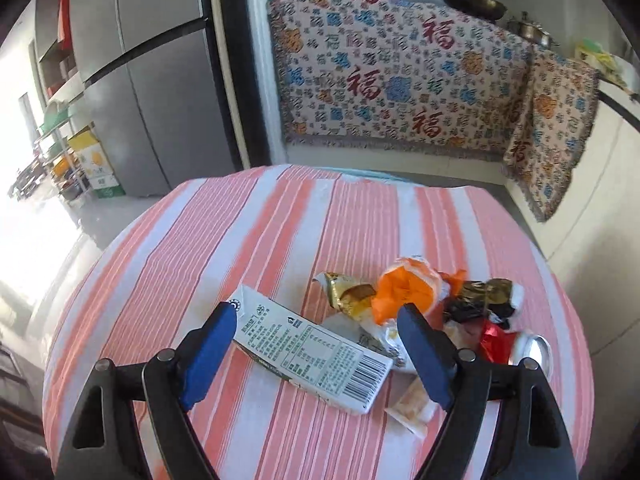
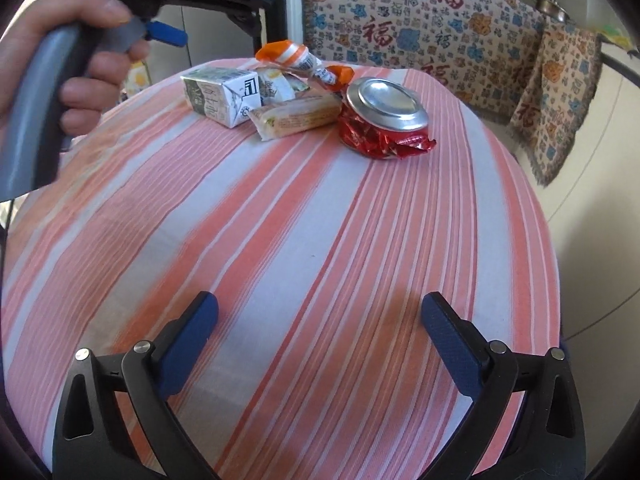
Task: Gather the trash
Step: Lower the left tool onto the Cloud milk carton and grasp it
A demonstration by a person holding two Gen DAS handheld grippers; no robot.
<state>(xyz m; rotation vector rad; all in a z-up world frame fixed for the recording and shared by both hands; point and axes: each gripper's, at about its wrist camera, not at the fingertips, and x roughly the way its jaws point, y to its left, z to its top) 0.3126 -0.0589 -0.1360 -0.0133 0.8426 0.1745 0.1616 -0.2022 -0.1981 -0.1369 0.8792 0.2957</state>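
A pile of trash lies on the pink-striped tablecloth [image 1: 200,248]. In the left wrist view my left gripper [image 1: 318,318] is open, its blue fingers on either side of a white milk carton [image 1: 316,356] lying on its side. Behind it lie an orange wrapper [image 1: 404,288], a gold wrapper [image 1: 348,294], a black-gold wrapper [image 1: 480,300] and a crushed red can [image 1: 516,346]. In the right wrist view my right gripper [image 2: 320,308] is open and empty, well short of the pile: carton [image 2: 224,94], beige snack wrapper [image 2: 296,116], crushed can [image 2: 384,116].
A grey fridge [image 1: 152,80] stands at the left. A patterned cloth [image 1: 392,72] covers a counter behind the table, with pans [image 1: 472,2] on it. The hand holding the left gripper's handle [image 2: 44,92] shows at the upper left of the right wrist view.
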